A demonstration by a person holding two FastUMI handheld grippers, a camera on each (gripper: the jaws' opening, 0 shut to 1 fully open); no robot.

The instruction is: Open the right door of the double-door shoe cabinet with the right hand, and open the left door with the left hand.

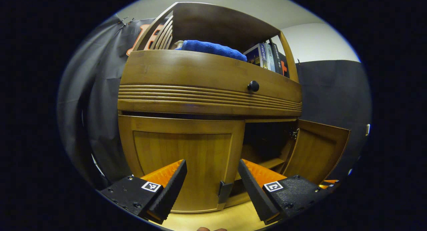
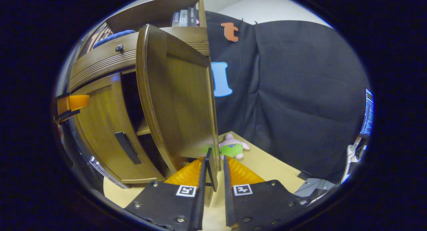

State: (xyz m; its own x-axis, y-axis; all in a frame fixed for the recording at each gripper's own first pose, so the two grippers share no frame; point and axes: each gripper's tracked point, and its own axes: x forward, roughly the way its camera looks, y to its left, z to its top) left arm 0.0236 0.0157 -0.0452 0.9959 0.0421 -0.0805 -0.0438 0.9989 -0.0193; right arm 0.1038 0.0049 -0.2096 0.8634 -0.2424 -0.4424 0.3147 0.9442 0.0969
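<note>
Your left gripper (image 1: 212, 177) hangs in front of the cabinet (image 1: 206, 91) with its fingers spread wide and nothing between them. Straight ahead of it, framed by the two fingers, is the left door (image 1: 181, 157), shut flat against the cabinet front. That door's handle (image 1: 224, 192) sits low on its inner edge, just ahead of the gap between your fingers and a touch toward the right finger; you're near it but not touching.

Ahead and to the right of that gripper, the right door (image 1: 315, 151) stands swung out, and you can see into the dark opening with a shelf (image 1: 272, 163) inside. Up above, a drawer front carries a round knob (image 1: 253, 86), and over that a blue towel (image 1: 213, 48) and a row of books (image 1: 267, 56) sit in the open top.

Now your right gripper (image 2: 213, 172): its fingers are drawn close, pinching the handle on the right door's (image 2: 176, 101) free edge, one finger on each side of it. The door stands tall right in front of the camera, tilted open away from the cabinet.

To the left of this gripper, past the open bay, the left door (image 2: 103, 131) shows closed with its handle (image 2: 127, 147) on it. Farther left, at the edge, is your other gripper. Just beyond your right fingertips, on the floor (image 2: 267, 167) beside the door's edge, lies a small plush toy (image 2: 233, 147).
</note>
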